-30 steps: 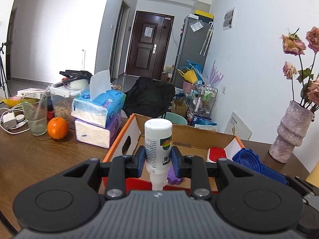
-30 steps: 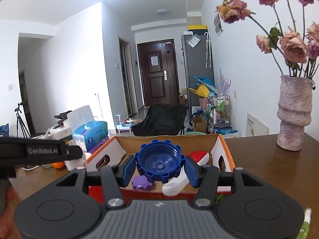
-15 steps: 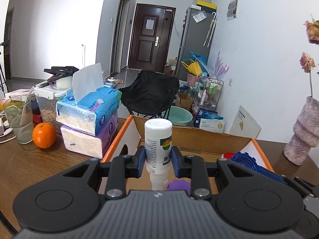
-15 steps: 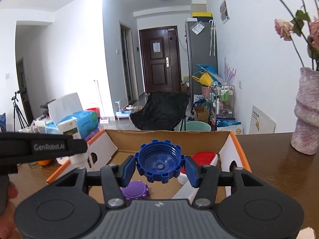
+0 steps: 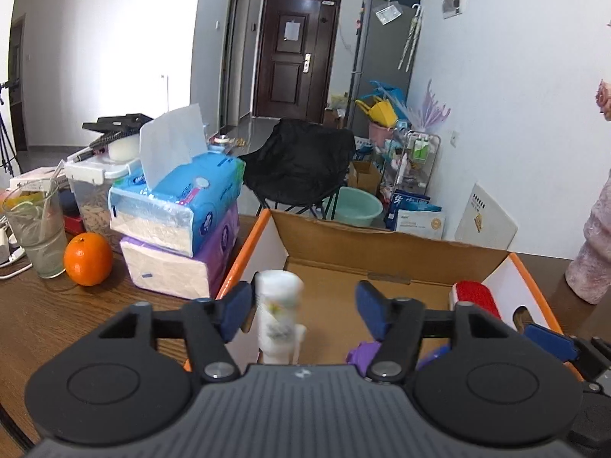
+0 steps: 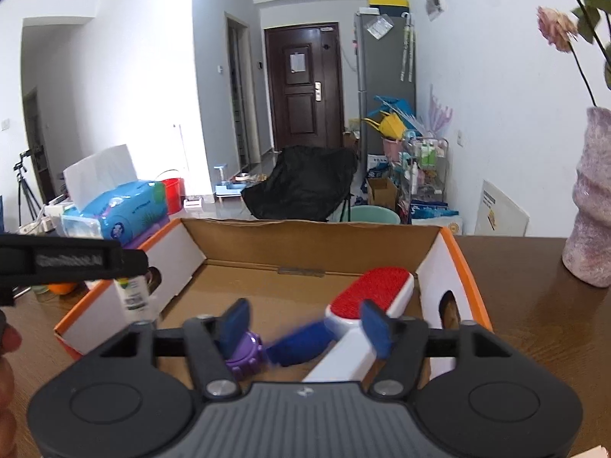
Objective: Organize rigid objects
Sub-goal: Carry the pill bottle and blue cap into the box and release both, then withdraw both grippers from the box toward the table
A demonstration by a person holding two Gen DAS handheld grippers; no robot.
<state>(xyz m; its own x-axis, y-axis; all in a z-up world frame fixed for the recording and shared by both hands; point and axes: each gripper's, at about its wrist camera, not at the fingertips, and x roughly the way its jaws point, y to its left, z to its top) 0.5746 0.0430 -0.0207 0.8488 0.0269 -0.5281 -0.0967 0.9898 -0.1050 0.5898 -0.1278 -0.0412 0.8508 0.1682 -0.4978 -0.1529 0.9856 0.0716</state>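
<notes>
An open cardboard box (image 5: 393,244) with orange edges sits on the wooden table; it also shows in the right wrist view (image 6: 305,240). My left gripper (image 5: 305,307) is open above the box's left side. A white bottle (image 5: 277,316), blurred, drops between the jaws against the left finger; it also shows in the right wrist view (image 6: 133,295). My right gripper (image 6: 305,322) is open over the box. A blurred blue lid (image 6: 299,347) falls below it, beside a purple cap (image 6: 246,355) and a red-and-white lint brush (image 6: 366,297).
Stacked tissue packs (image 5: 179,225), an orange (image 5: 88,253) and a glass (image 5: 34,229) stand left of the box. A pink vase (image 6: 590,210) stands on the table at right. A black chair (image 5: 301,164) is beyond the table's far edge.
Both grippers have opened. The white bottle has left the left jaws and drops into the box. The blue lid has left the right jaws and falls into the box.
</notes>
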